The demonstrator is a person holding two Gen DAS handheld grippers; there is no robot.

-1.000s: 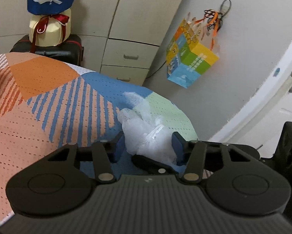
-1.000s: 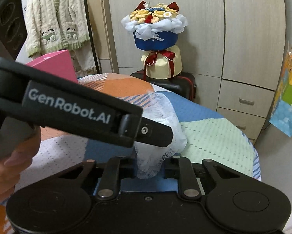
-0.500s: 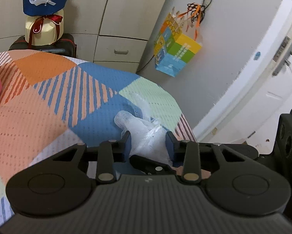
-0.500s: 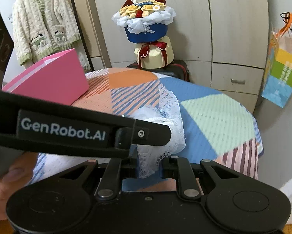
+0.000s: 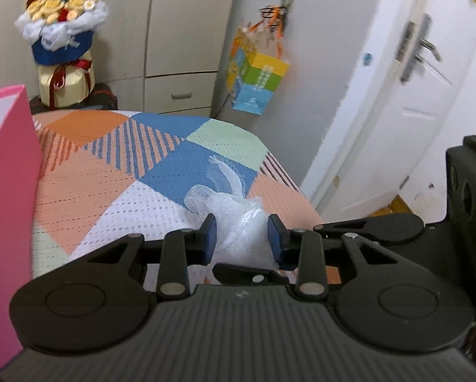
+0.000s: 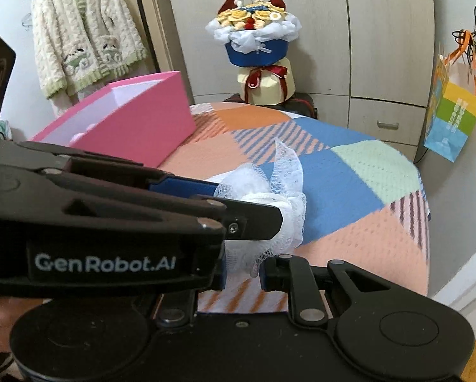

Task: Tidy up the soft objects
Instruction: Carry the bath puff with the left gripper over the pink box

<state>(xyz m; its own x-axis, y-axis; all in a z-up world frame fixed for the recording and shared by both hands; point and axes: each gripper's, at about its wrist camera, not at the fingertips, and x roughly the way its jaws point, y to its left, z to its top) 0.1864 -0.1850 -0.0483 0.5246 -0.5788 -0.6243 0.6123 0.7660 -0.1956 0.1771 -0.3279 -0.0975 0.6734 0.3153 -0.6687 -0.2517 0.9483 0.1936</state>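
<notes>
A white lace mesh cloth (image 5: 234,210) is held above the patchwork bedspread (image 5: 117,172). My left gripper (image 5: 241,237) has its blue pads on either side of the cloth bundle and is shut on it. In the right wrist view the same cloth (image 6: 269,203) hangs between the left gripper's fingers (image 6: 187,191), which cross the frame from the left, and my right gripper (image 6: 242,275), which is shut on its lower end. An open pink box (image 6: 136,121) stands on the bed to the left and also shows in the left wrist view (image 5: 5,191).
A flower bouquet (image 6: 257,54) stands on a dark case by the wardrobe. A knitted cardigan (image 6: 85,38) hangs at the back left. A coloured paper bag (image 5: 257,79) hangs on the wall. A white door (image 5: 413,95) is at the right, past the bed's edge.
Both grippers have pulled back and up with the cloth. The view has swung so that the pink box and more of the bed show. The right gripper's jaws have closed in on the cloth.
</notes>
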